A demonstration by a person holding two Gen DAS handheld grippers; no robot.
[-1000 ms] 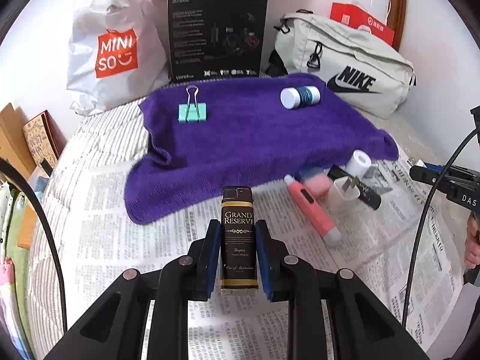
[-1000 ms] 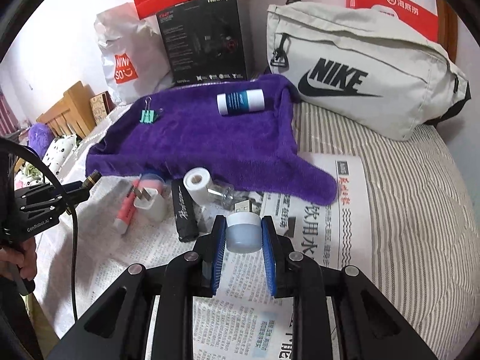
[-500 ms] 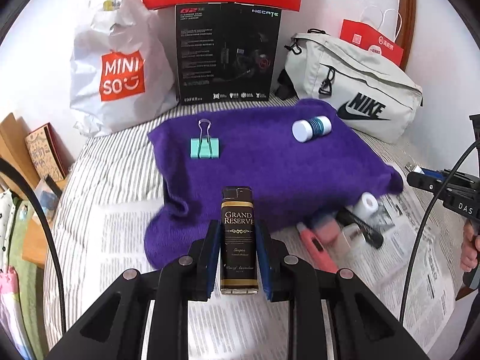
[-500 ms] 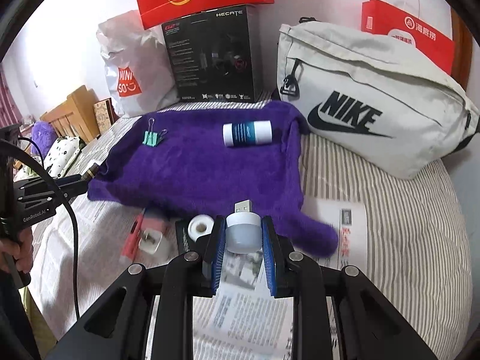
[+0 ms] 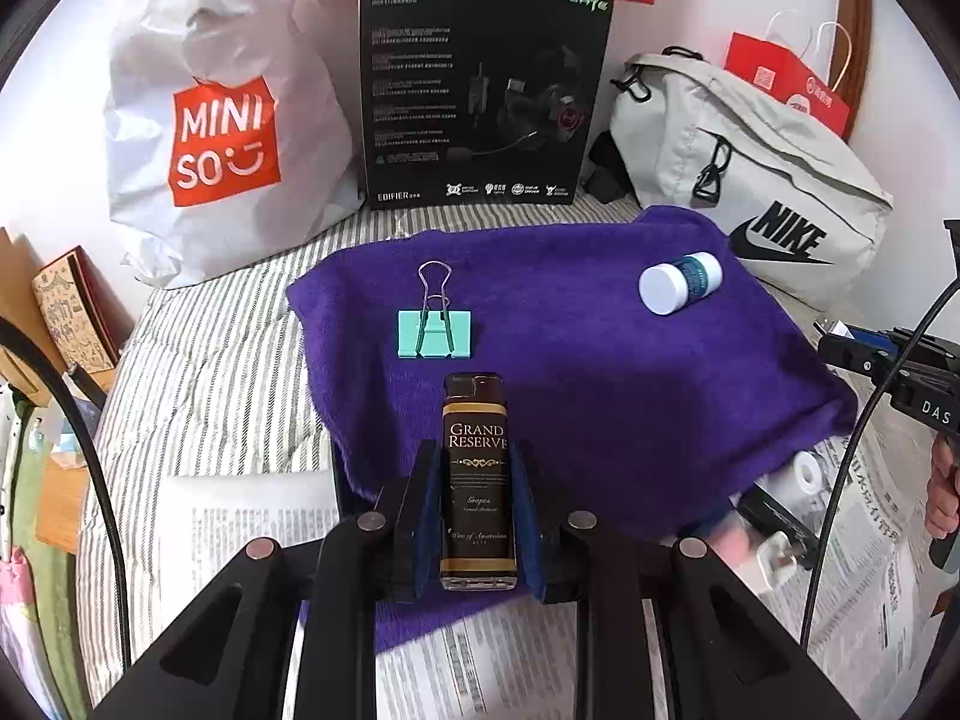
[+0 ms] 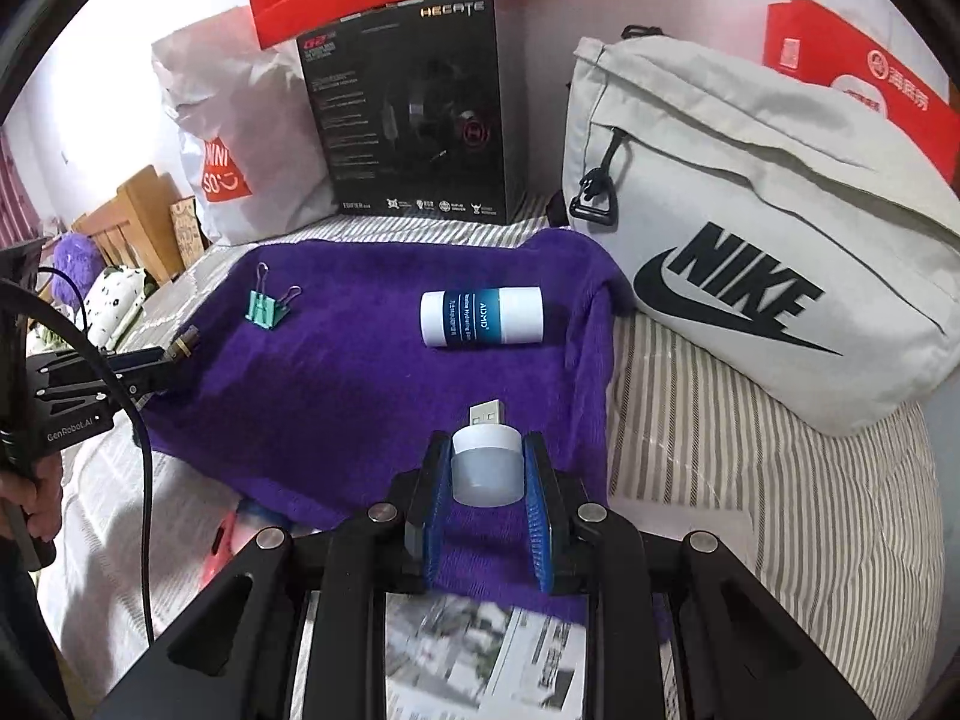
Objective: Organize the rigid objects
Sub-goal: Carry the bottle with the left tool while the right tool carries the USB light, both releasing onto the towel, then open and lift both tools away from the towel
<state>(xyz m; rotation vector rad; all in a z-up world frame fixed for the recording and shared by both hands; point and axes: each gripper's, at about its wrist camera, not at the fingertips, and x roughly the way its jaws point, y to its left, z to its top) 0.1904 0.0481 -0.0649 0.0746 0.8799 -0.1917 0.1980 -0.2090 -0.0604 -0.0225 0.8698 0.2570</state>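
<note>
In the last second I have carried both loads off the newspaper over the purple towel's (image 5: pixel 600 360) near edge, left claw (image 5: pixel 478 516) clamped on the lighter (image 5: pixel 477 480), right claw (image 6: pixel 487 504) clamped on the USB light (image 6: pixel 485 468), so both look ready to set down beside the binder clip (image 5: pixel 435 333) and bottle (image 6: pixel 482 317).

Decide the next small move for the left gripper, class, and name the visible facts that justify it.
Probably lower the left gripper and set the lighter down on the purple towel, just short of the binder clip. The lighter is clamped between the fingers over the towel's near edge; the clip and the small bottle already lie there, with bare towel between them.
</note>
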